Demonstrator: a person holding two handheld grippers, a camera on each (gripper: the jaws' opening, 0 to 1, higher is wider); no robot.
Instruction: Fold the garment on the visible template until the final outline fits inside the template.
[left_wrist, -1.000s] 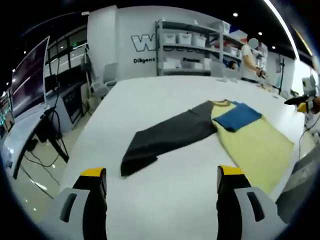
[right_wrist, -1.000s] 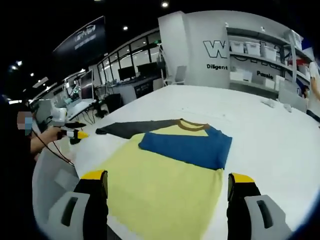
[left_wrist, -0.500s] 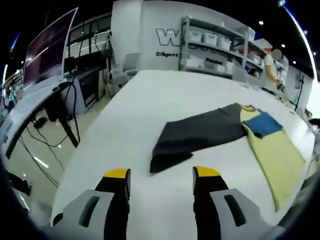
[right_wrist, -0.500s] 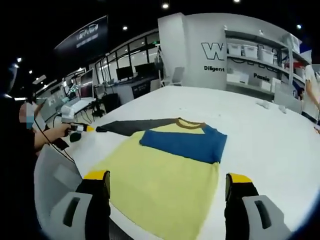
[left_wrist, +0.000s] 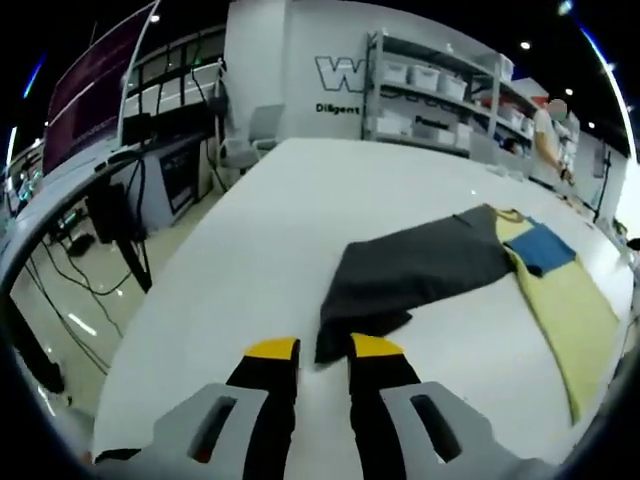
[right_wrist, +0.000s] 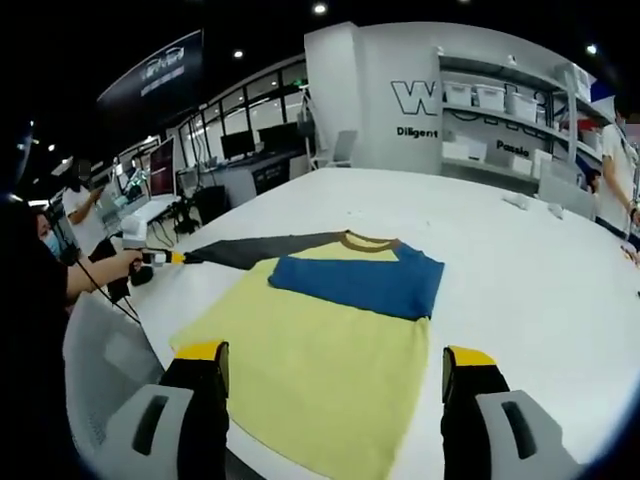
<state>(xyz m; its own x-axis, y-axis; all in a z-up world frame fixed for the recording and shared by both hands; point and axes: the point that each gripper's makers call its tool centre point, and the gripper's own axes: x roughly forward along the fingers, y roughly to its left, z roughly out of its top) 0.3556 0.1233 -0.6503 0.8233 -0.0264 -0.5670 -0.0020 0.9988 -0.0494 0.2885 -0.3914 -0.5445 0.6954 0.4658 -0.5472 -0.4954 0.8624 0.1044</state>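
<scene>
Left gripper (left_wrist: 323, 350) has its fingers narrowed right at the dark sleeve (left_wrist: 415, 275) cuff on the white tabletop (left_wrist: 250, 240); whether cloth is pinched, I can't tell. Right gripper (right_wrist: 335, 358) waits wide over the yellow hem (right_wrist: 320, 400). Pinch the cuff corner cleanly, then carry it toward three o'clock across the garment (right_wrist: 325, 335).

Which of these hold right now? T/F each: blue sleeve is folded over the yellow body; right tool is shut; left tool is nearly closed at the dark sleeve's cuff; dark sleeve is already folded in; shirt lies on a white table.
1. The blue sleeve lies folded across the yellow body: true.
2. The right tool is shut: false, its jaws stand wide apart.
3. The left tool is nearly closed at the cuff of the dark sleeve: true.
4. The dark sleeve is folded over the body: false, it stretches out flat to the side.
5. The shirt lies on a white table: true.
</scene>
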